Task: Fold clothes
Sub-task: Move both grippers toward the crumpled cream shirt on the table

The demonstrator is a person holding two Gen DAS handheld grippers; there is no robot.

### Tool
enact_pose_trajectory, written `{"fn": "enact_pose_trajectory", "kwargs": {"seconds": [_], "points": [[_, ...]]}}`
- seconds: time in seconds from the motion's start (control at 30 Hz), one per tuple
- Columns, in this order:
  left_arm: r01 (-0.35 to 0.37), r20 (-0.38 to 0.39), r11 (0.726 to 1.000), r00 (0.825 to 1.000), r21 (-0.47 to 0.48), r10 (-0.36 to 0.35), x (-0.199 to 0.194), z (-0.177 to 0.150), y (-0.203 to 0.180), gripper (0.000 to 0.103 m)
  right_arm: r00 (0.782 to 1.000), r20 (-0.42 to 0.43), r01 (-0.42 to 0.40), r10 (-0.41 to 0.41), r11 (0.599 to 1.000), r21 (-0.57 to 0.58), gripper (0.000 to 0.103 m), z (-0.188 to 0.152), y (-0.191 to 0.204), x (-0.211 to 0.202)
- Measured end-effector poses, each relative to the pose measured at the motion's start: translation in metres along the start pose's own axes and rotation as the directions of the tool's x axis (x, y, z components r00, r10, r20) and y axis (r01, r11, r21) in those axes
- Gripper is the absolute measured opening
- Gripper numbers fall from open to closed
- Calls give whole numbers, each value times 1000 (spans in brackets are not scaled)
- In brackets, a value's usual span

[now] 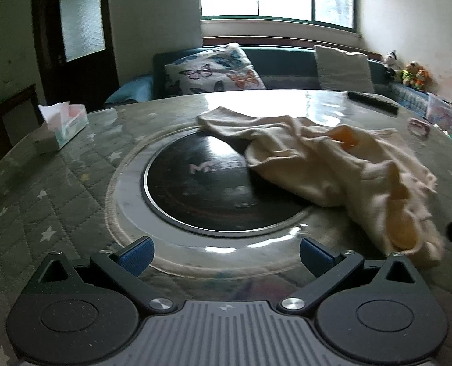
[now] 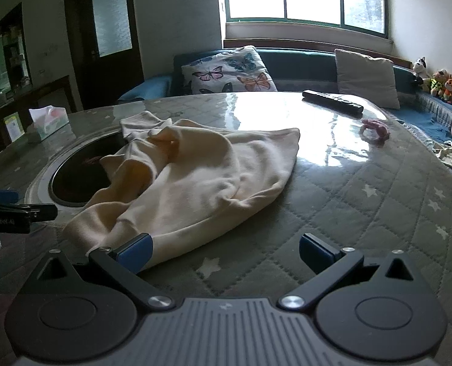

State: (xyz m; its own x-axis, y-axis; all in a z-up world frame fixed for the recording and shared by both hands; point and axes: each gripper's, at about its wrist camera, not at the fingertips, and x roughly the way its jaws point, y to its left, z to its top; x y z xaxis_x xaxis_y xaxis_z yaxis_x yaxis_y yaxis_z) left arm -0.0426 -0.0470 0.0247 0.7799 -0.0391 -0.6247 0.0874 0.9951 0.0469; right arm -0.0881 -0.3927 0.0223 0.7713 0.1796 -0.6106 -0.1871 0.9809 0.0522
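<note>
A crumpled cream garment (image 1: pixel 341 164) lies on the round table, partly over the black round hob (image 1: pixel 201 189) in the middle. My left gripper (image 1: pixel 226 254) is open and empty, near the table's front edge, with the garment ahead and to its right. In the right wrist view the garment (image 2: pixel 195 180) lies just ahead. My right gripper (image 2: pixel 224 251) is open and empty, its left pad (image 2: pixel 136 251) at the garment's near hem. The left gripper (image 2: pixel 9 210) shows at that view's left edge.
A quilted grey star-pattern cover under clear plastic (image 2: pixel 363 213) tops the table. On it lie a tissue box (image 1: pixel 62 126), a black remote (image 2: pixel 332 100) and a pink hair tie (image 2: pixel 375 131). A sofa with cushions (image 2: pixel 232 70) stands behind.
</note>
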Motion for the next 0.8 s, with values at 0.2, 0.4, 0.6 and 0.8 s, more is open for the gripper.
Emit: {"fn": "enact_pose_trajectory", "kwargs": {"seconds": [0.2,0.4,0.6,0.8], "points": [[28,0,999,1000,36,-28,-8,-4,-15,103,1000,6,20,-20,1000,15,103,-4,15,-6],[41,-7,997,999,64,-41,-15,-8,-24,103,999,10,45,-45,998,33,103,-8,31,-16],[45,-7,995,999,90,-45,-21,-12,-31,103,997,20,68,-69,996,49,103,-9,60,-24],[50,-1,993,999,107,-50,-27,-15,-36,103,995,28,96,-98,994,60,103,-17,104,-41]]}}
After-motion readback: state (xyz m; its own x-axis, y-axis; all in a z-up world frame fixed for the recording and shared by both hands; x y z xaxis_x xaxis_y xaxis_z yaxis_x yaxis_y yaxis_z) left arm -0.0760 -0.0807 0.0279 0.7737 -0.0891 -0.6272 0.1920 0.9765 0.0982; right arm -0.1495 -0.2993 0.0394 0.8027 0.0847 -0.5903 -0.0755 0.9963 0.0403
